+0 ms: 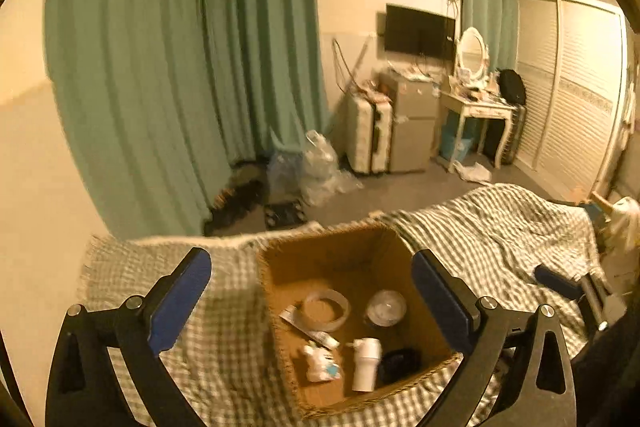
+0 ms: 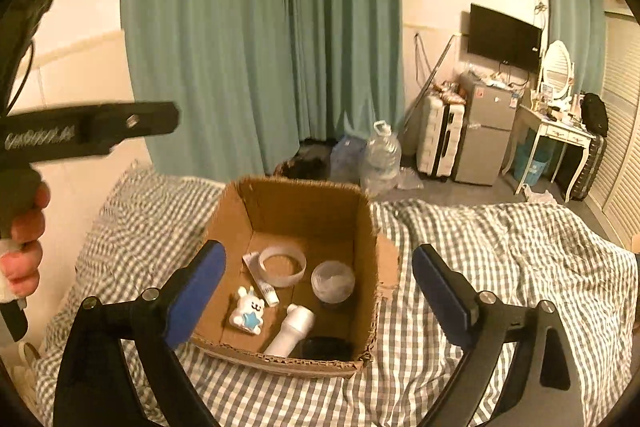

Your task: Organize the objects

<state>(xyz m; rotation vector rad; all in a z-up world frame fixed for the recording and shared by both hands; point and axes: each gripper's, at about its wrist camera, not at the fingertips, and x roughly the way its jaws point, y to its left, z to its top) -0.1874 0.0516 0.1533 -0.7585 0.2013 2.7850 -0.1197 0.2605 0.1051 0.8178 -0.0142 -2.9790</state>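
Observation:
An open cardboard box (image 1: pixel 340 259) (image 2: pixel 304 203) sits on a checked bedspread (image 1: pixel 480 227) (image 2: pixel 500 247). Inside lie a roll of clear tape (image 1: pixel 325 309) (image 2: pixel 282 265), a small tube (image 1: pixel 310 333) (image 2: pixel 262 281), a round lidded jar (image 1: pixel 386 307) (image 2: pixel 333 281), a white bear figure (image 1: pixel 320 363) (image 2: pixel 248 311), a white bottle (image 1: pixel 366 363) (image 2: pixel 292 331) and a black object (image 1: pixel 400 363) (image 2: pixel 326 347). My left gripper (image 1: pixel 312 299) is open and empty above the box. My right gripper (image 2: pixel 320 291) is open and empty, also over the box.
The left hand and its tool (image 2: pixel 60 131) show at the left of the right wrist view; the right tool (image 1: pixel 572 287) shows at right of the left one. Beyond the bed are teal curtains (image 2: pixel 260 27), water jugs (image 2: pixel 380 155), a suitcase (image 2: pixel 440 135), a small fridge (image 2: pixel 486 131) and a dressing table (image 2: pixel 556 131).

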